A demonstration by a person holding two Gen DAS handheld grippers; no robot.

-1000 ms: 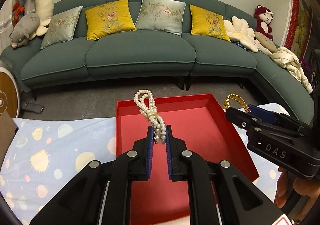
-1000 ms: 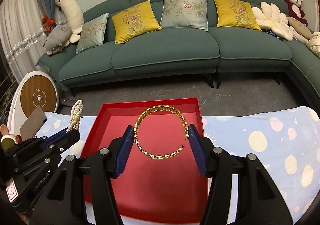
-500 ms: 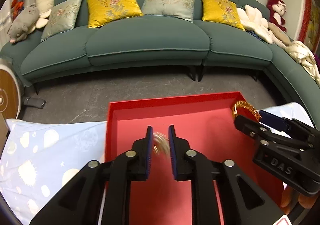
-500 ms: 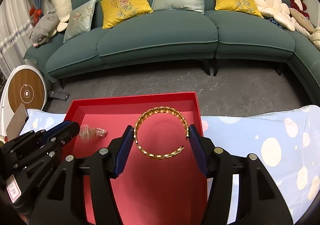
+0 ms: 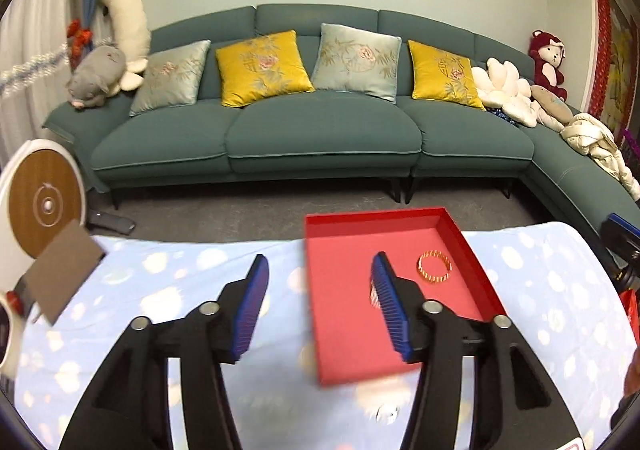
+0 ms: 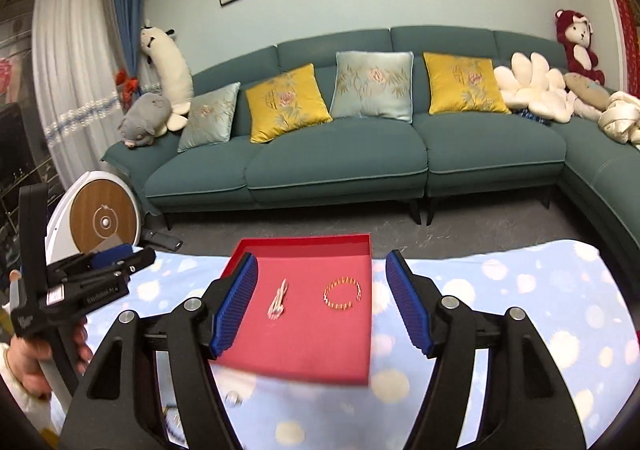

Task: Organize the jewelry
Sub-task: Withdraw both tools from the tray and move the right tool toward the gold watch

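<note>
Now both grippers are pulled back and raised, and both pieces of jewelry lie loose in the tray; half a second ago the pearls were pinched in the left gripper and the bangle sat between the right fingers.

Left gripper (image 5: 318, 304): black frame, ribbed blue pads, fingers wide apart, nothing between them. It hangs over the tablecloth (image 5: 160, 278) with its right finger above the tray's left half. In the right view it shows at the far left edge (image 6: 120, 256), held in a hand (image 6: 28, 362).

Tablecloth: soft pale-blue fabric with blurry white and yellow spots.

Tray (image 6: 304, 246): shallow red rectangle with low upright walls and a matte, flat floor.

Pearls (image 6: 279, 302): small cream beads, bunched into a narrow strand in the left half of the tray. Long axis runs near to far, tilted slightly right at the far end. In the left view they are mostly hidden behind the right finger (image 5: 373, 296).

Bangle (image 6: 343, 293): gold, segmented links, an open ring lying flat in the right half of the tray, well apart from the pearls. Also clear in the left view (image 5: 435, 272). Which way its gap faces is too blurred to tell.

Right gripper (image 6: 322, 300): same black and blue build, fingers spread wide and empty, framing the tray from above.
</note>
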